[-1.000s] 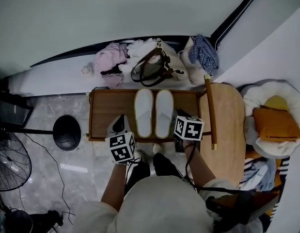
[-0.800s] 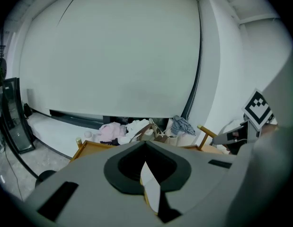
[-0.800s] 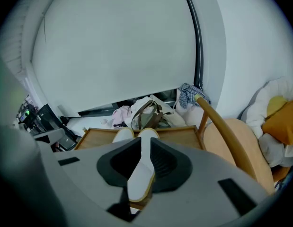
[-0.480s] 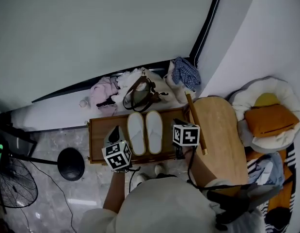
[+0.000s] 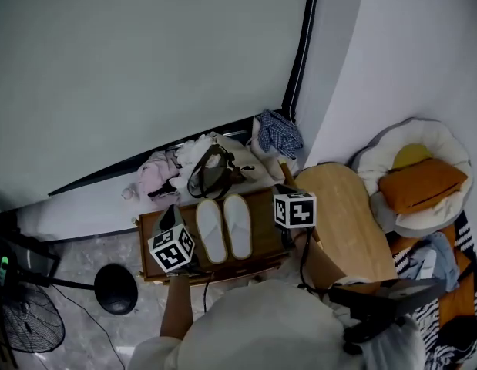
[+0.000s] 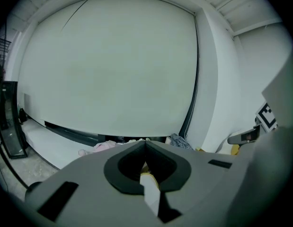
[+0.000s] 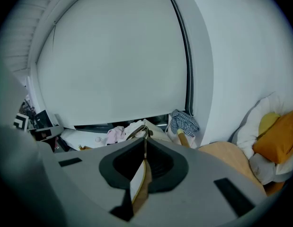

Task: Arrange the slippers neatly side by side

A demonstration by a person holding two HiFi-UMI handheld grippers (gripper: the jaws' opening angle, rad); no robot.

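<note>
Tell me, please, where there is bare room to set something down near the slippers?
The pale wooden table right of the slippers is bare. The brown bench has narrow strips beside them. Behind, a handbag and clothes are piled.

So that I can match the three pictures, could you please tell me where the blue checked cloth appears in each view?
Head view: the blue checked cloth lies above centre, at the foot of the dark vertical strip.
Left gripper view: low, right of centre, below the same strip.
Right gripper view: right of centre, just below the middle.
Shared landmark: that strip, ending just above the cloth.
</note>
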